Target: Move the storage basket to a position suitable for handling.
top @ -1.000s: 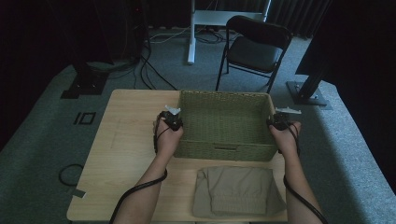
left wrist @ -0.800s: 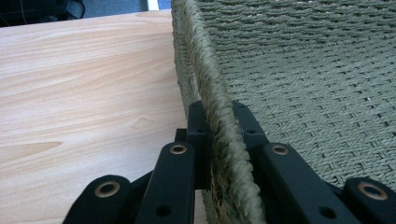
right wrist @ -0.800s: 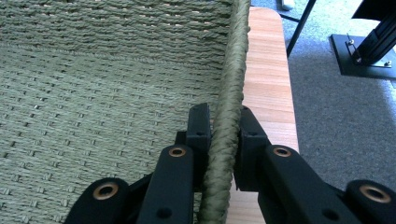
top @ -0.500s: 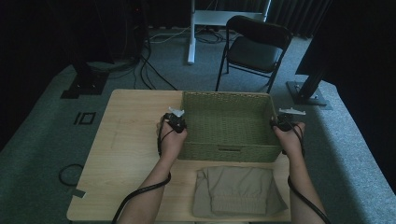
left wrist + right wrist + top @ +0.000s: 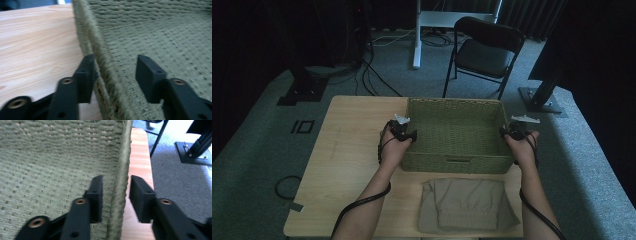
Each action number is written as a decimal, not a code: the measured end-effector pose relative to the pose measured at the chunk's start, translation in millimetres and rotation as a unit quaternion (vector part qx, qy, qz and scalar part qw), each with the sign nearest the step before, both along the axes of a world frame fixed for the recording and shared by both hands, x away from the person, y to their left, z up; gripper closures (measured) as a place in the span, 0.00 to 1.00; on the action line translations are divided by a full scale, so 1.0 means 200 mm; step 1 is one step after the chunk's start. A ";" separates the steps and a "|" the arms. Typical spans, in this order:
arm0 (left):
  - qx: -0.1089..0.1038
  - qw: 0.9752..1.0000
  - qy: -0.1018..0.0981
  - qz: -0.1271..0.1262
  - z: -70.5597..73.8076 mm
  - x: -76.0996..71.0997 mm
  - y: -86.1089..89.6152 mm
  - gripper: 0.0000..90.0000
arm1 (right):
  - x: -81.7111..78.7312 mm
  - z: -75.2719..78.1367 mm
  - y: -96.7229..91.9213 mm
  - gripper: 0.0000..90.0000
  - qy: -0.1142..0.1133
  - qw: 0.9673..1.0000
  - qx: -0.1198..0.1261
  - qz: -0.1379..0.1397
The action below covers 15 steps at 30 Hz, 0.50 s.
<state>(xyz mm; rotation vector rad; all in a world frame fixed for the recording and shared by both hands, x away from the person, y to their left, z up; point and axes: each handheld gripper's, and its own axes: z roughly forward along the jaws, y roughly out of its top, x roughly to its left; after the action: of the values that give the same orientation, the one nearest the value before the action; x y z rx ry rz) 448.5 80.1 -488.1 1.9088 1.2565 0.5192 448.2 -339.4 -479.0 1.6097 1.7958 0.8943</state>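
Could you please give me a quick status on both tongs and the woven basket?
Left tongs and right tongs just opening, each straddling a side wall of the basket, pads not pressing. Basket flat on table. Folded cloth in front, not obstructing.

We see a basket of rough, matt, olive woven fibre on a table of smooth pale wood. The folded trousers are soft matt cloth. The gripper pads look like matt black plastic.

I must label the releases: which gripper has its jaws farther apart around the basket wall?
The left gripper: wide gap beside the basket wall; the right gripper stays closer.
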 end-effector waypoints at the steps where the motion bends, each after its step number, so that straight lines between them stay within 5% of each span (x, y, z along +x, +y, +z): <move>1: -0.003 1.000 0.001 -0.005 0.00 0.00 0.00 0.51 | 0.00 0.01 0.00 0.67 0.000 1.000 0.004 0.004; 5: -0.030 0.999 0.017 -0.009 0.03 0.02 0.03 0.41 | 0.00 0.02 -0.01 0.58 -0.006 1.000 0.008 0.008; 15: -0.046 0.999 -0.012 -0.023 0.16 -0.01 0.09 0.33 | -0.02 0.10 -0.02 0.33 -0.037 0.999 0.026 0.022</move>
<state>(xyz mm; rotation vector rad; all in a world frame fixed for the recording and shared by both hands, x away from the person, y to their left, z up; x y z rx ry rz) 447.5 97.5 -456.2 1.8450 1.1984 0.4527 445.0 -342.4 -459.1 1.5532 1.7766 1.0166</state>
